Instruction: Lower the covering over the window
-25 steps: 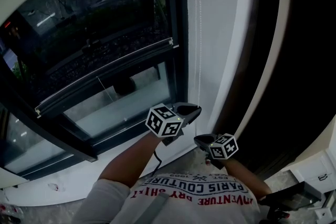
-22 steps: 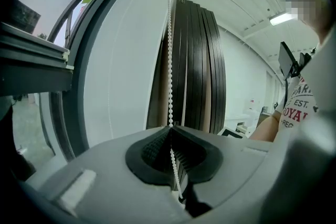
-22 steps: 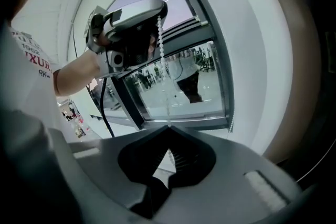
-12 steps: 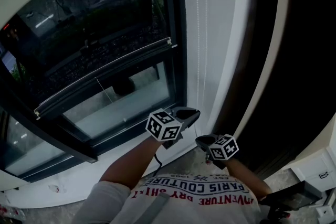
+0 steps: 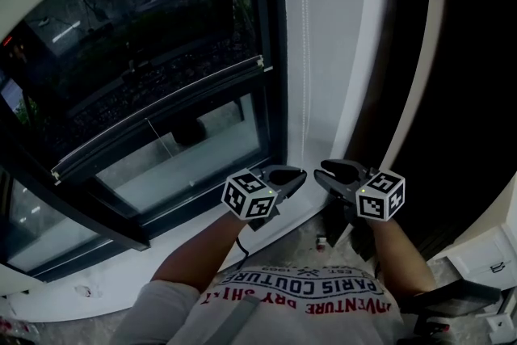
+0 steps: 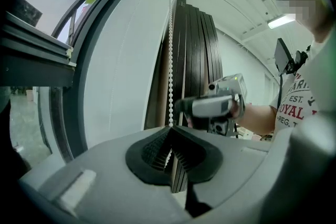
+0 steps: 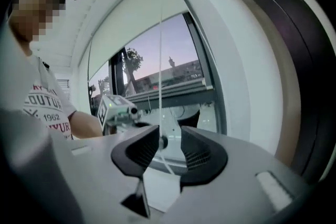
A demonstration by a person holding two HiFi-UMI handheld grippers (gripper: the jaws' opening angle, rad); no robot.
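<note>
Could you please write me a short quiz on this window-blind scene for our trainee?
1. True or false: the left gripper is shut on the bead chain.
2. The right gripper has its fingers: A) clamped on the chain; B) apart, with the chain between them; C) holding a cloth.
3. Which part of the window does the covering hide?
Key: 1 true. 2 B; they have just been opening. 3 only the upper part.
</note>
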